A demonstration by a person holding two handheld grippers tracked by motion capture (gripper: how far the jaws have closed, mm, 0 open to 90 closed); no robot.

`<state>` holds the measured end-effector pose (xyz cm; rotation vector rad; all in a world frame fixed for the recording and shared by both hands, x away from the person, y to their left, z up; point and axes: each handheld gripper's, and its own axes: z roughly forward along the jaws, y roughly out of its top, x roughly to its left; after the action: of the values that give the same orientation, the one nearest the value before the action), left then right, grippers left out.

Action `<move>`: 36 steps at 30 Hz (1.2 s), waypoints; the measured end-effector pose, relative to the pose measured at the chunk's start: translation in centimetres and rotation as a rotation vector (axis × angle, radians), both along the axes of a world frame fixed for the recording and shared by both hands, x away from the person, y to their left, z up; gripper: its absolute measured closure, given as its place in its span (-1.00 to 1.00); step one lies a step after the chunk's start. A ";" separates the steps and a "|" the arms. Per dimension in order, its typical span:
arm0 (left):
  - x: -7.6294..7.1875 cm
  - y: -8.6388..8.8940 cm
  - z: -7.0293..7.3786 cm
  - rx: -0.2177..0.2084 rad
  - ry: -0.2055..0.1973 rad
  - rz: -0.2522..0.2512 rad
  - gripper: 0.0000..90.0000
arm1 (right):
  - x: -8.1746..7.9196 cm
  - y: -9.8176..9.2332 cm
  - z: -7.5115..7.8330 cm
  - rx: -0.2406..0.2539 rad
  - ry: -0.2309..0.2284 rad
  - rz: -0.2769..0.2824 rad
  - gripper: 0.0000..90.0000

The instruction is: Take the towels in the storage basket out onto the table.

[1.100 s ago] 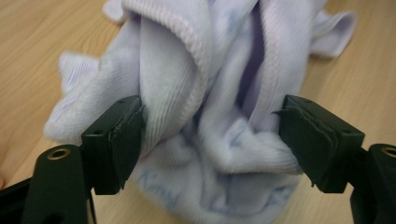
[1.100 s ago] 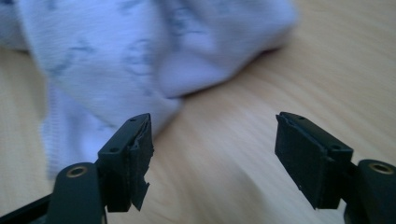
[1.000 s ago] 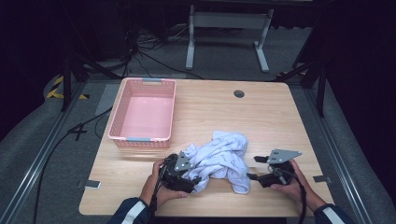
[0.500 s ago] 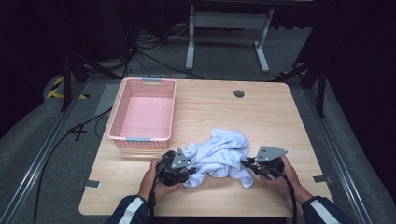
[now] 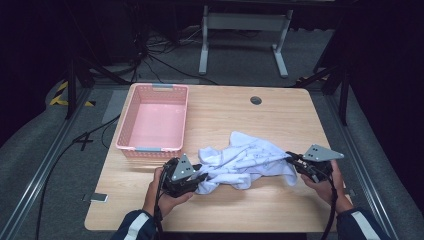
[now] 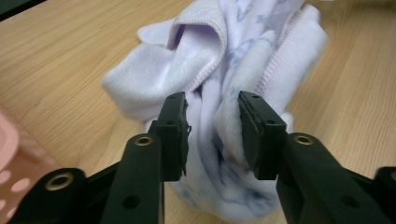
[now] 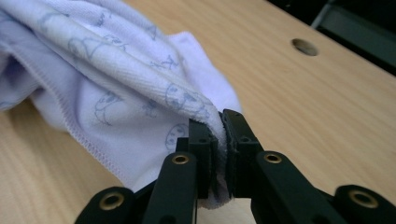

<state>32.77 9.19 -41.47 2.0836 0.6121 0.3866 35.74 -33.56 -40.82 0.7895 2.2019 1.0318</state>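
A pale lilac cloth (image 5: 245, 160) with small printed figures lies crumpled on the wooden table (image 5: 280, 120), near its front edge. My left gripper (image 5: 202, 177) is at the cloth's left end. In the left gripper view the jaws (image 6: 212, 126) hold a thick bunch of the cloth (image 6: 205, 56) between the pads; they have just been opening slightly, still on the bunch. My right gripper (image 5: 292, 160) is at the cloth's right end. Its jaws (image 7: 219, 135) are shut on a folded hem of the cloth (image 7: 116, 79), which stretches away from them.
A pink plastic basket (image 5: 127, 120) stands at the table's left, just behind my left hand; its corner (image 6: 9, 154) is in the left gripper view. A round cable hole (image 5: 256, 100) sits near the far edge. A small flat object (image 5: 98, 198) lies at the front left corner.
Both grippers closed on the cloth's ends. The right one moved in to the cloth, then drew back to the right and up, pulling the cloth out wider. The left rose slightly.
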 end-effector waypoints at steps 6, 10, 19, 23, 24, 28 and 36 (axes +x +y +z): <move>0.0 -0.5 -0.5 0.061 0.006 -0.004 0.17 | 0.6 -2.1 0.4 0.032 0.009 -0.120 0.85; -0.5 -2.0 -1.3 0.067 0.045 -0.047 0.02 | 1.5 -3.2 -0.5 0.026 0.069 -0.183 0.74; -1.4 -7.0 -3.6 0.171 0.064 -0.152 -0.33 | 2.0 -2.2 -1.7 -0.007 0.139 -0.107 0.11; -0.9 -7.8 -4.4 0.220 0.061 -0.131 -0.24 | 2.5 -1.6 -2.6 0.016 0.167 -0.097 -0.02; -0.7 -7.9 -4.7 0.230 0.056 -0.123 -0.18 | 2.7 -1.7 -2.8 0.033 0.184 -0.098 -0.01; 0.0 -7.6 -4.7 0.259 0.028 -0.116 0.26 | 3.3 -1.6 -3.7 -0.028 0.201 -0.098 0.34; 0.4 -4.7 -2.3 0.241 -0.048 -0.013 0.62 | 2.7 -2.0 -2.4 -0.013 0.123 -0.124 0.88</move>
<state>33.20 4.49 -43.77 2.2984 0.5447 0.5236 38.44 -35.53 -43.25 0.9947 2.2277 0.9301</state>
